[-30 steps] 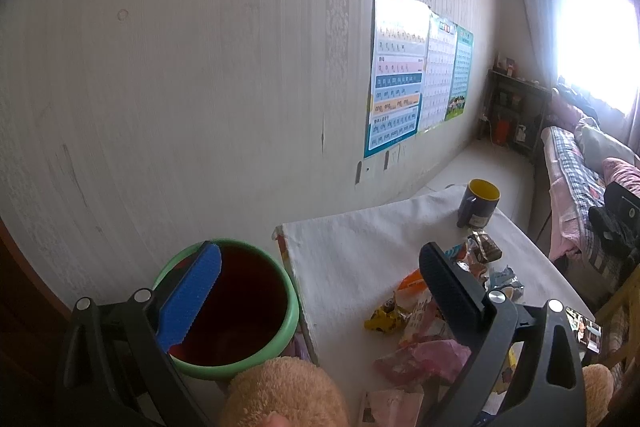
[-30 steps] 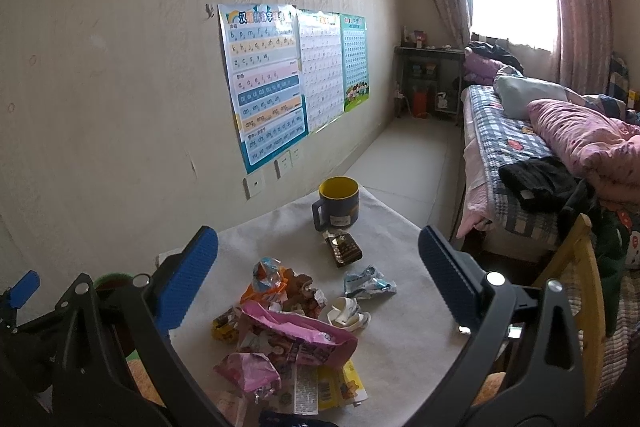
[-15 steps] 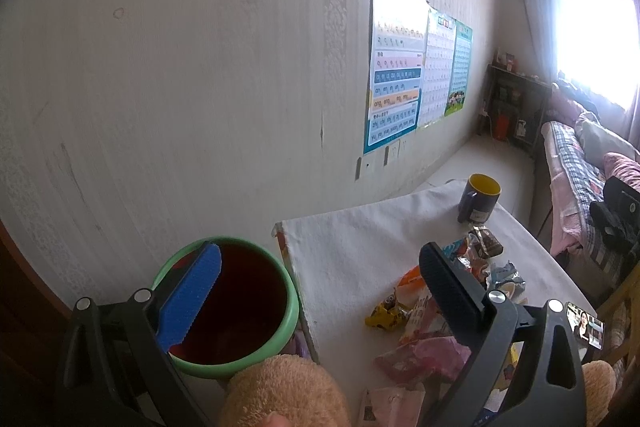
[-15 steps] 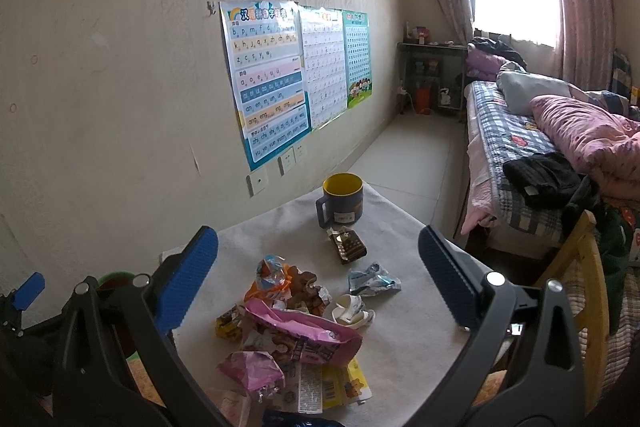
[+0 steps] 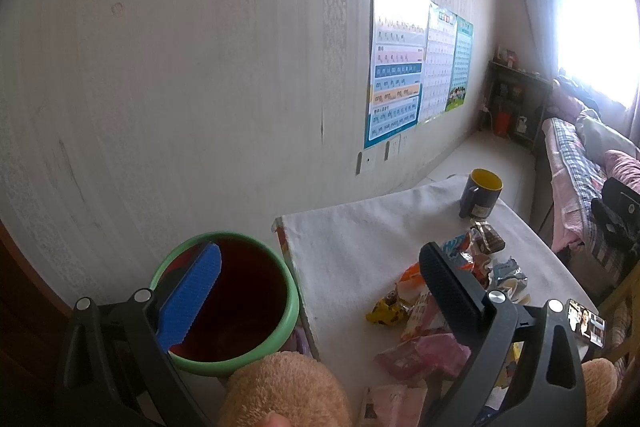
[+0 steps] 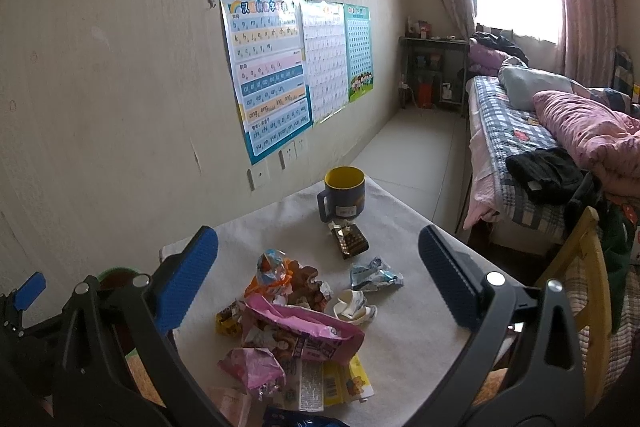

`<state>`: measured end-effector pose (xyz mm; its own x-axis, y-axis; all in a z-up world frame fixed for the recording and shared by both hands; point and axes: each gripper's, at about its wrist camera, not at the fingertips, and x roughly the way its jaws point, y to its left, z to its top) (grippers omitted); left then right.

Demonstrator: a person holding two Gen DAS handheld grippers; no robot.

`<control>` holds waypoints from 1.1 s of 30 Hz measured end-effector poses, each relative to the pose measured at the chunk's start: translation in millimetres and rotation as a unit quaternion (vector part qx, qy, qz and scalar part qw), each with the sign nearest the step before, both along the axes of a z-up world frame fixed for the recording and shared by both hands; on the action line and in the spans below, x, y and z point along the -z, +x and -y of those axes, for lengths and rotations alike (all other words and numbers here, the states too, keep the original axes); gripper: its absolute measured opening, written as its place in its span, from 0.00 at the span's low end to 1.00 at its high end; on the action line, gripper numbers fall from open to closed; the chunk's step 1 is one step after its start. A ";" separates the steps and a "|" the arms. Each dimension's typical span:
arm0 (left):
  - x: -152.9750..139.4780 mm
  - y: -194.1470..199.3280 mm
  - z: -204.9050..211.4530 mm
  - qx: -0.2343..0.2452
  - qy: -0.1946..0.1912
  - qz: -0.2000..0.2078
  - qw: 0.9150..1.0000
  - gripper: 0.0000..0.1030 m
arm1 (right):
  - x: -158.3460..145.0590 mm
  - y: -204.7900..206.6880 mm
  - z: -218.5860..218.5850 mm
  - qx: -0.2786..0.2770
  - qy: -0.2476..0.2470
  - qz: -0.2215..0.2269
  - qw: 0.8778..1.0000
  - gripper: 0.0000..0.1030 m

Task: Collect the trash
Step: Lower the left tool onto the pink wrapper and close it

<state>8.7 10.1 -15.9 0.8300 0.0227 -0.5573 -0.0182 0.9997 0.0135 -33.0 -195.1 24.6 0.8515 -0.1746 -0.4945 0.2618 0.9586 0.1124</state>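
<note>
Little has changed since a second ago: both views have only drifted slightly. The left gripper (image 5: 320, 287) hangs spread wide and empty over the green-rimmed bin (image 5: 294, 311) beside the table (image 6: 404, 223). The right gripper (image 6: 318, 277), equally wide and empty, hovers above the wrapper pile, whose near edge is cut off. The pink snack bag (image 6: 304, 333) lies lengthwise left to right; its print is possibly cartoon figures.
</note>
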 end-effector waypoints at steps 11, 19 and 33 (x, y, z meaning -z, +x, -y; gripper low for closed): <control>45.2 11.9 27.0 0.076 0.024 -0.075 0.994 0.92 | 34.3 6.0 30.8 0.017 0.016 -0.043 0.999 0.96; 87.4 21.6 76.0 0.195 -0.049 -0.174 0.964 0.91 | 70.4 2.0 65.5 0.043 0.052 -0.084 0.994 0.96; 142.9 30.3 97.1 0.213 -0.076 -0.274 0.935 0.24 | 110.3 11.5 78.0 0.011 0.091 -0.130 0.987 0.96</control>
<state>39.1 -87.0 -158.9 0.3349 -0.3590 -0.8712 0.3503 0.9057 -0.2385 -21.5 -273.1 -85.7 0.6890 -0.0790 -0.7204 0.3243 0.9226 0.2091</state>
